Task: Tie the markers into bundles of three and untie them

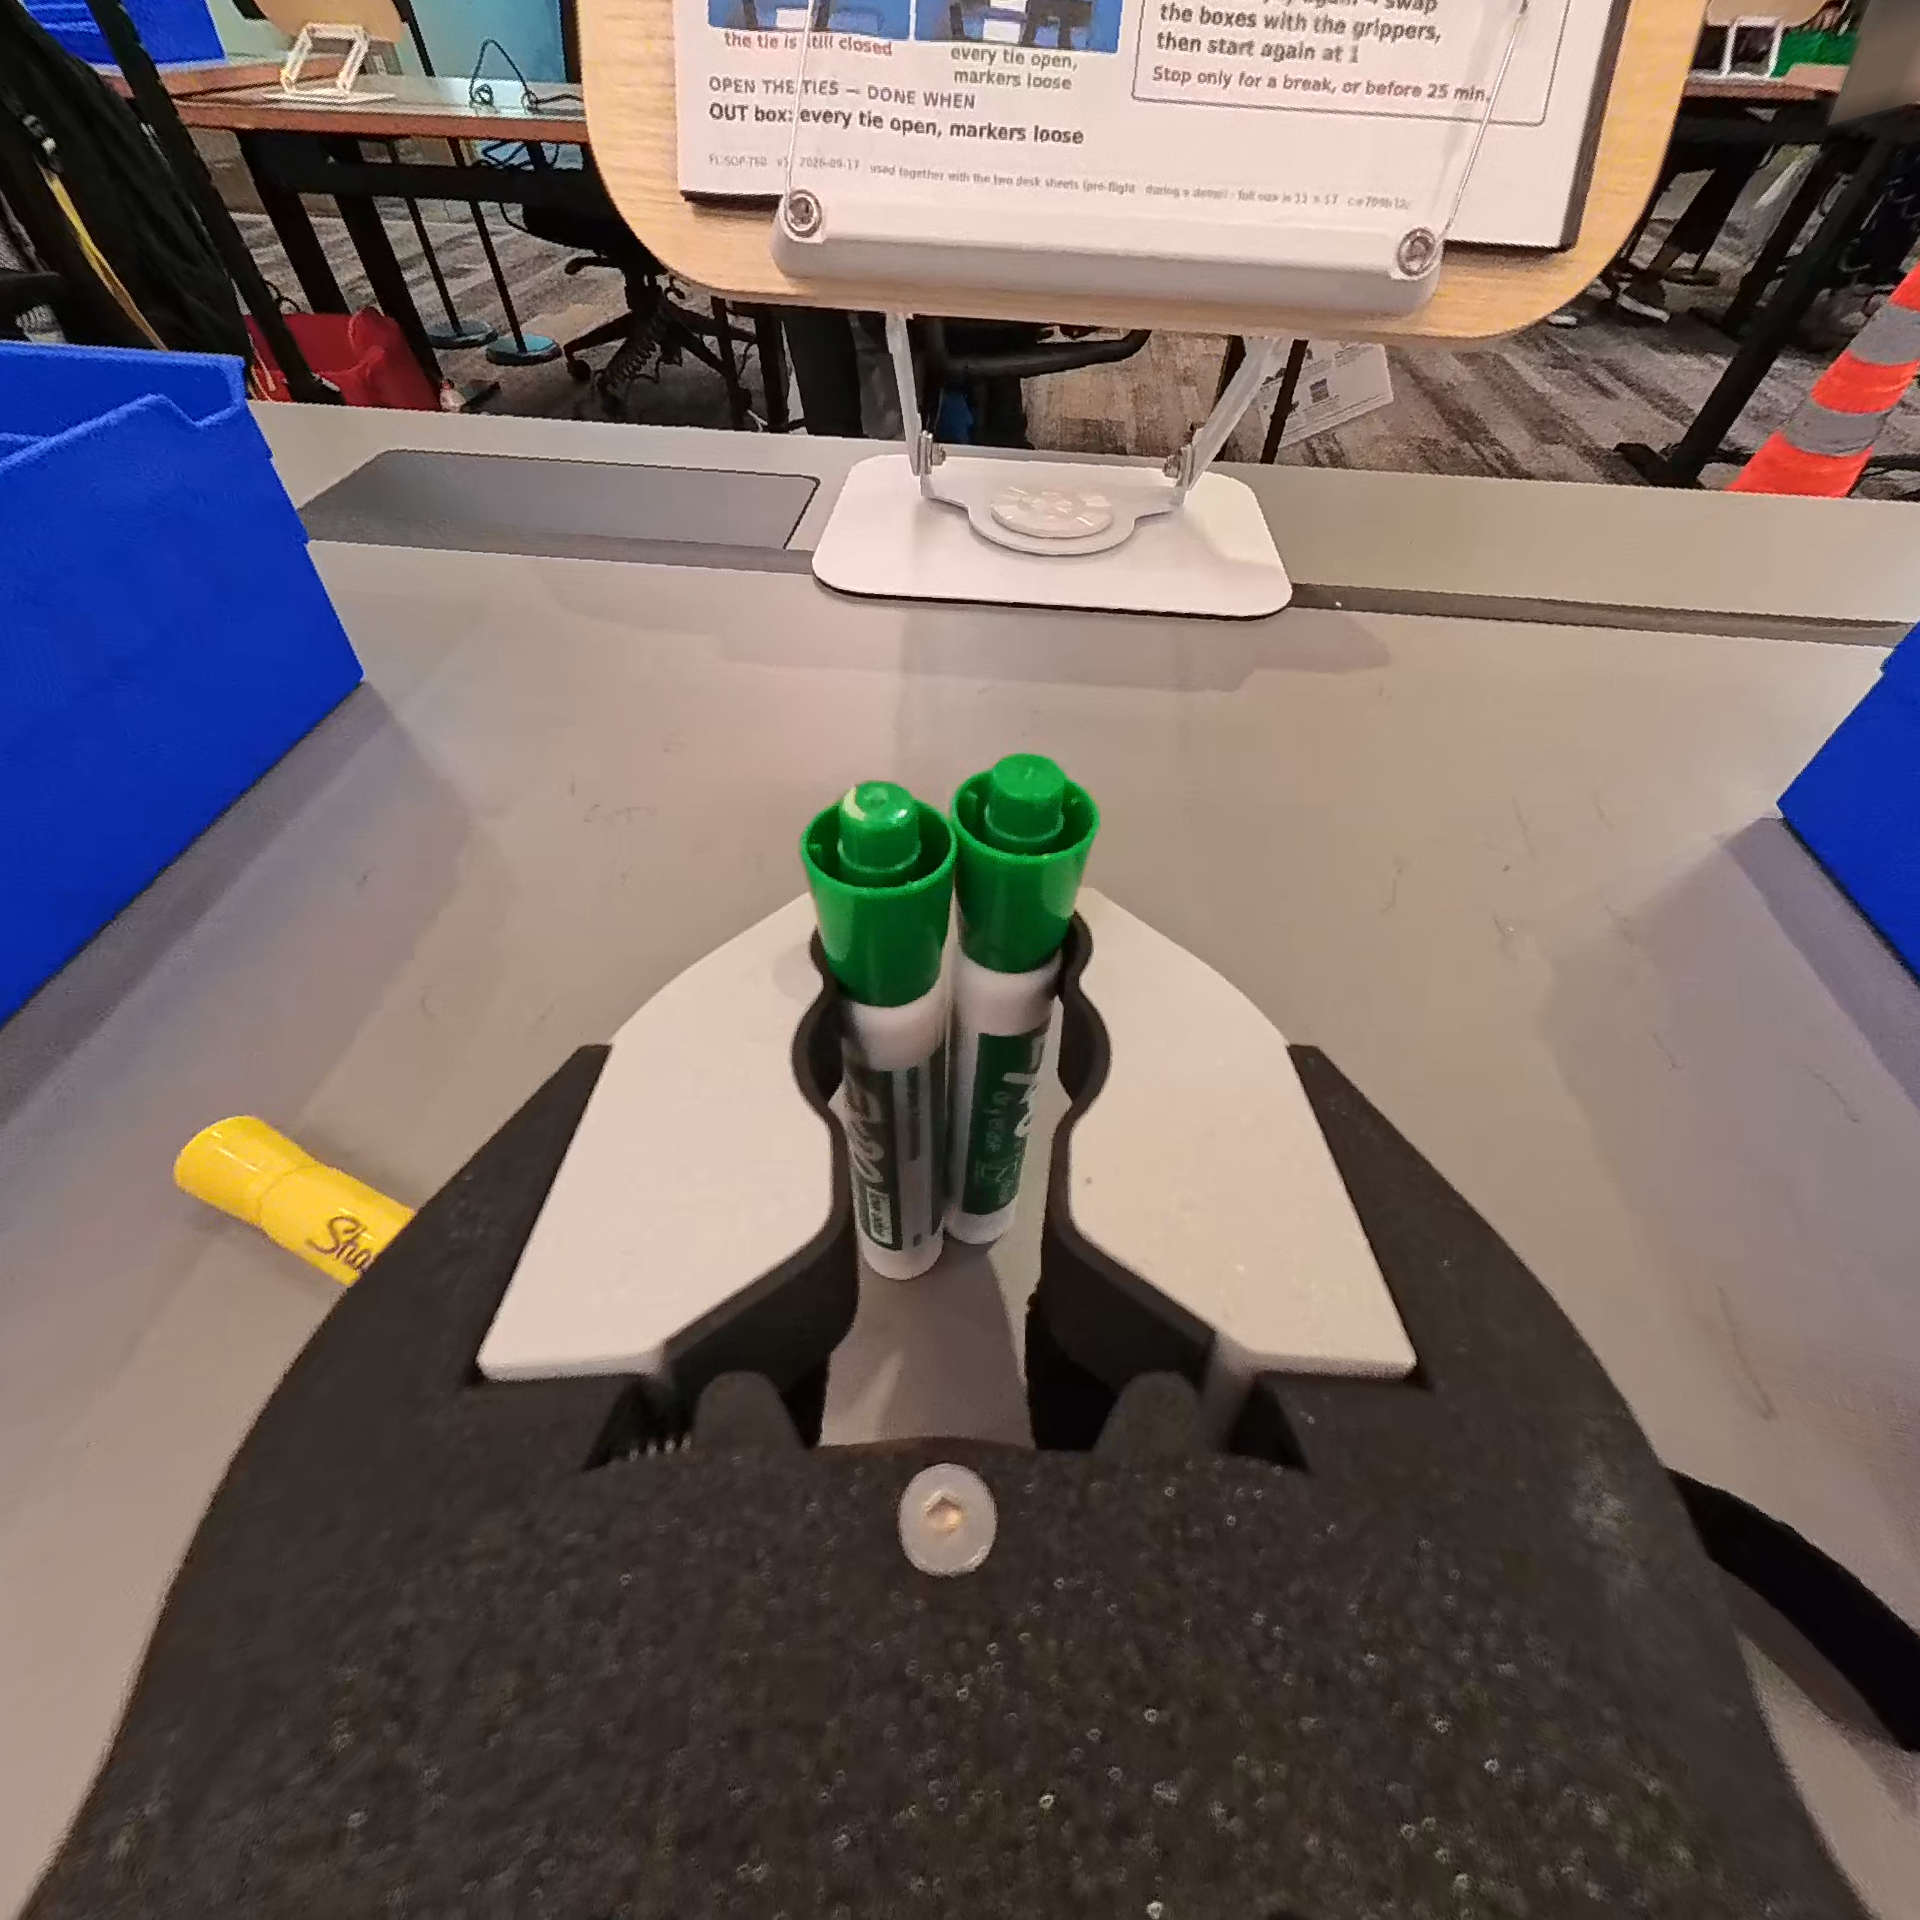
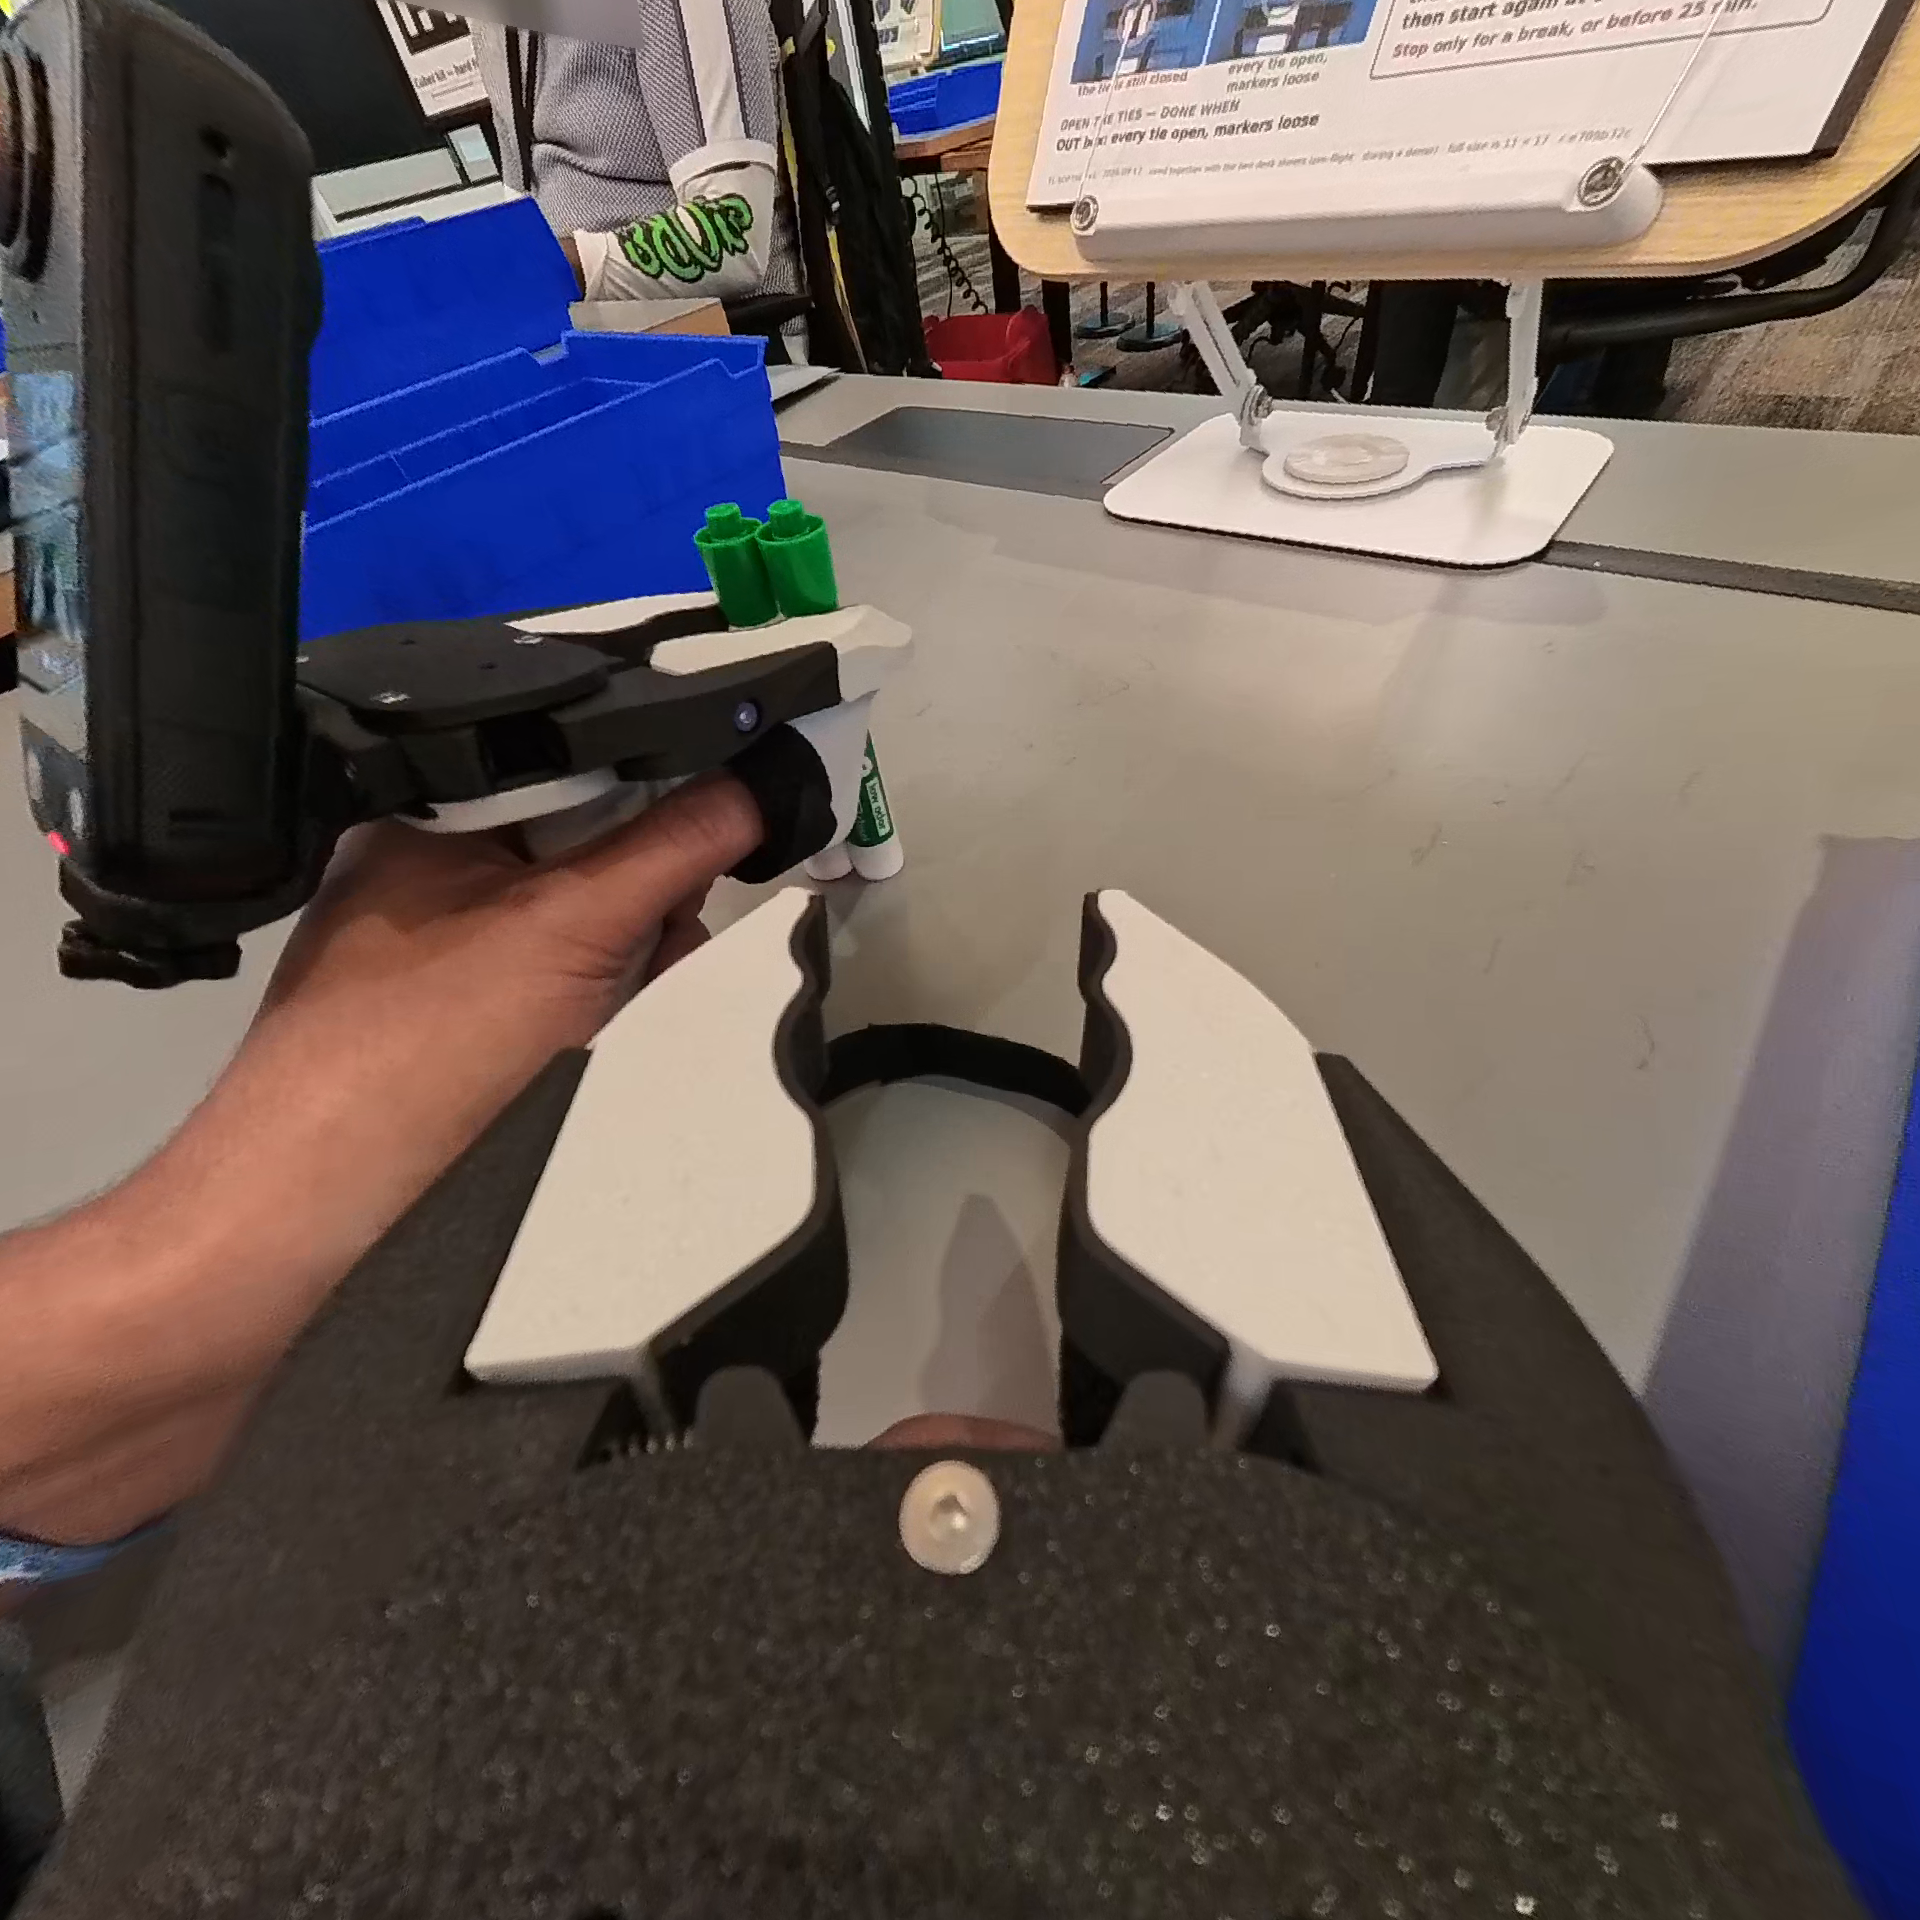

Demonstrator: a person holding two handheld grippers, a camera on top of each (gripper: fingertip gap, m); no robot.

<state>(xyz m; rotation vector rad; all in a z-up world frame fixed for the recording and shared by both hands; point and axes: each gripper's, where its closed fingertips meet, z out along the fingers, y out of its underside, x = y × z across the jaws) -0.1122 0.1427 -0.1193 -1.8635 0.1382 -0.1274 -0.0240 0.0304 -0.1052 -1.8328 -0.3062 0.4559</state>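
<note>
The left gripper clamps two green markers upright at frame centre, butts just above the table. The right gripper is spread wide and empty, with a black strap just beyond its jaws. A yellow marker lies lower left. Bundling seems underway; next comes adding a third marker, then wrapping the strap.

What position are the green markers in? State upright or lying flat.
Upright. The left claw clamps both green markers side by side, caps up; the right wrist view shows their bottom ends just at the table.
</note>
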